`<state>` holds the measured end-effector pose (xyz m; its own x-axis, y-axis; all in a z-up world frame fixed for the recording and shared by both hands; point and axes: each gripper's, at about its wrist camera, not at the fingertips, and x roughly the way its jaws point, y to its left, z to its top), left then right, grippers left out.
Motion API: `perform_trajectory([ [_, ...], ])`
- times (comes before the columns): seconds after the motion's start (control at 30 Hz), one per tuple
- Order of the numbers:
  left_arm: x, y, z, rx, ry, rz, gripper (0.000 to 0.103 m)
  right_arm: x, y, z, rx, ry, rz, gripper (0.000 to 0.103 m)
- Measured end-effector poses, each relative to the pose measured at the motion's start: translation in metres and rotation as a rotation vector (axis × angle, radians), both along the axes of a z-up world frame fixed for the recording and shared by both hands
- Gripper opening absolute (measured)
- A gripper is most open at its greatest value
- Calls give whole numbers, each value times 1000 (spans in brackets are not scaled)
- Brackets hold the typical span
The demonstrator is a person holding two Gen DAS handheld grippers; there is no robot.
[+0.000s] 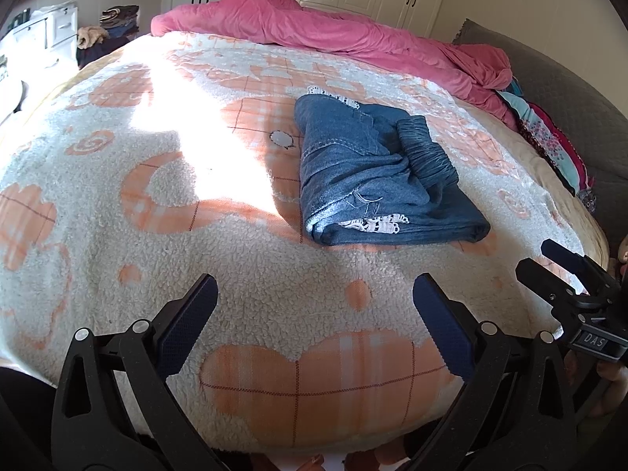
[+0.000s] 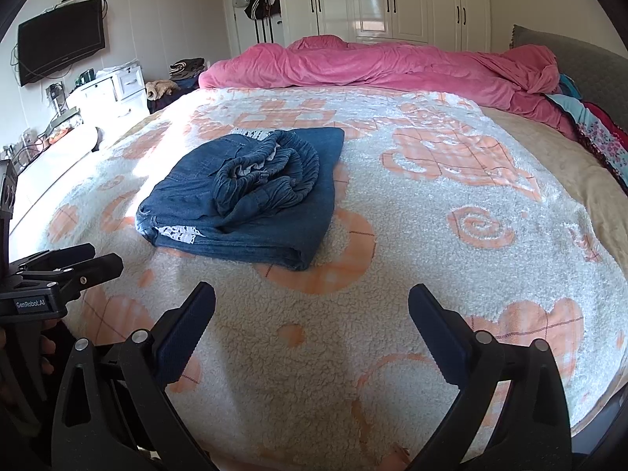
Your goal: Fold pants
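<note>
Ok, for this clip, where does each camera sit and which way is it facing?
Left wrist: on the left gripper, open above the fleece blanket, facing the folded pants ahead-right; the right gripper shows at right.
Right wrist: on the right gripper, open, facing the pants ahead-left; the left gripper shows at left.
Shared: pants, blanket, pink duvet, wardrobe.
</note>
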<state>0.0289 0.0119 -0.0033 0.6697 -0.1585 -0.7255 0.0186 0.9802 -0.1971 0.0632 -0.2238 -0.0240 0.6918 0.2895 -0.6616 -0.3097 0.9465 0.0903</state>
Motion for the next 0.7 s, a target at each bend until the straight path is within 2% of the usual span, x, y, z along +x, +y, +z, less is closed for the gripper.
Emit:
perform_trajectory([
  [0.7,0,0,3,-8,-2,0,94,0,0,-1,-3,5,-5,98],
])
